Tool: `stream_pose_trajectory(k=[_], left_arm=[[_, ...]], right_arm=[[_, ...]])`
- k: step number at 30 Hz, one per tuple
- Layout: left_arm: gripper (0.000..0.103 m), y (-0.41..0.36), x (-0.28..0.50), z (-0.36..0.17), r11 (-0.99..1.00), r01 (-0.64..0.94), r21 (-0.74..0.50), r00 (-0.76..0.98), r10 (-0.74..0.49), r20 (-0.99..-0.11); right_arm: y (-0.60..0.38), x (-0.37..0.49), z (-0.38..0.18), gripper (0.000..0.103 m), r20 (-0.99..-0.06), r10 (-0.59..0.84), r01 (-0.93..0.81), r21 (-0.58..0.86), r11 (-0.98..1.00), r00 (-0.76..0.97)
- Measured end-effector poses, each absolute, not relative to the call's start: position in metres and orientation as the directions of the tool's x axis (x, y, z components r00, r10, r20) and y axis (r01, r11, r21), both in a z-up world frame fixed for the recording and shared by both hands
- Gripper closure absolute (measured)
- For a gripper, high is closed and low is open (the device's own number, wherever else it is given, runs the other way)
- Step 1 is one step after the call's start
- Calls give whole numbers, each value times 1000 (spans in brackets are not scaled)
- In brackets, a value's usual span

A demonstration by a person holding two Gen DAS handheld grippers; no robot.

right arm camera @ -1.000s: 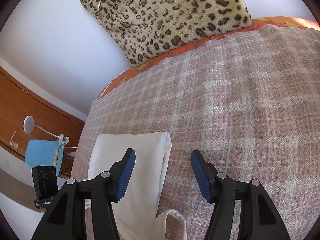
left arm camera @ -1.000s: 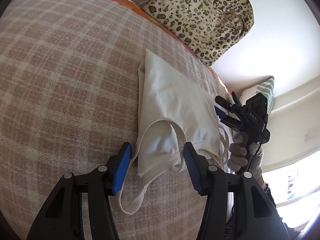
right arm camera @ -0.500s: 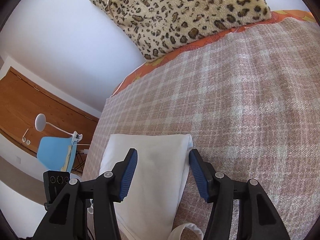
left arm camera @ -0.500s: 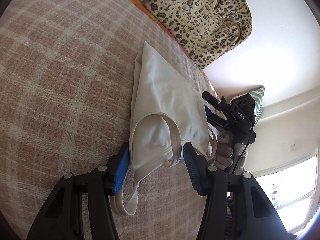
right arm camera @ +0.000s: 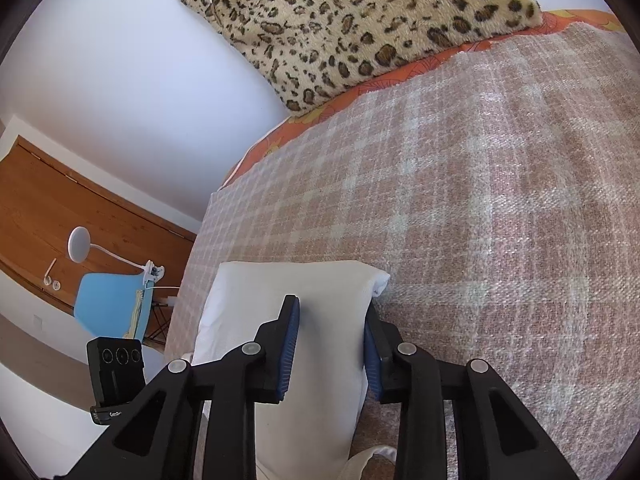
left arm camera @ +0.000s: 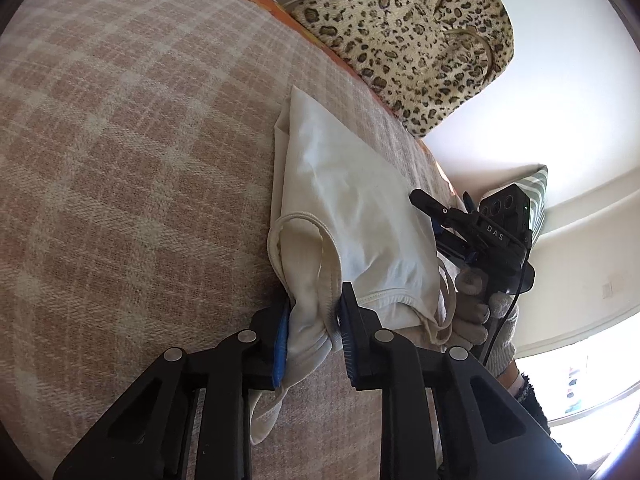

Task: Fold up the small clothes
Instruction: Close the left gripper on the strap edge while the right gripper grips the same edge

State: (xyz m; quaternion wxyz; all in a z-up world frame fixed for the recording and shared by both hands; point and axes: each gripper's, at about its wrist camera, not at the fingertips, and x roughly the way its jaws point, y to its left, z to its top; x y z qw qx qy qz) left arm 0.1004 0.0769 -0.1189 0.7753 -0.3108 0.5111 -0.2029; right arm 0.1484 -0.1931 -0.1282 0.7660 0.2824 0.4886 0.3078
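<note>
A white sleeveless top (left arm camera: 352, 200) lies folded lengthwise on a pink plaid blanket (left arm camera: 140, 160). My left gripper (left arm camera: 316, 304) is closing on its strap end, and bunched cloth fills the gap between the blue pads. One loose strap (left arm camera: 268, 416) trails below the jaws. In the right wrist view my right gripper (right arm camera: 331, 312) is closing over the hem end of the top (right arm camera: 288, 280), whose cloth spans the gap from pad to pad. The left wrist view also shows the right gripper (left arm camera: 430, 216) at the top's far side, held by a gloved hand (left arm camera: 472, 320).
A leopard-print bag (left arm camera: 412, 40) leans on the wall at the bed's head. An orange sheet edge (right arm camera: 400, 76) shows under the blanket (right arm camera: 480, 200). A striped pillow (left arm camera: 538, 184) sits behind the right gripper. Beyond the bed stand a blue chair (right arm camera: 108, 300) and a white lamp (right arm camera: 78, 244).
Both grippers' jaws have narrowed from wide apart to gripping the cloth. The left one now pinches the strap end, and the right one has slid leftward over the hem end.
</note>
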Motion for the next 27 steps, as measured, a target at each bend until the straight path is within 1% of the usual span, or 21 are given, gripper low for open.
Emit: stream_pose_trajectory(k=[4, 11, 16, 20, 27], left_arm=[[84, 65, 99, -113, 792, 42, -610, 409, -570, -712], [85, 58, 99, -111, 827, 67, -558, 421, -530, -736], [88, 49, 96, -104, 859, 101, -502, 439, -492, -752], [89, 43, 94, -99, 877, 129, -463, 454, -468, -759], [90, 43, 92, -100, 879, 134, -457, 459, -464, -758]], right_arm=[[-188, 148, -128, 83, -595, 735, -203, 716, 668, 325], [-184, 146, -125, 88, -623, 707, -211, 682, 701, 335], [-180, 146, -122, 95, -643, 682, -217, 653, 726, 348], [-173, 145, -113, 96, -662, 655, -246, 610, 753, 364], [-169, 143, -106, 97, -673, 634, -264, 578, 772, 381]])
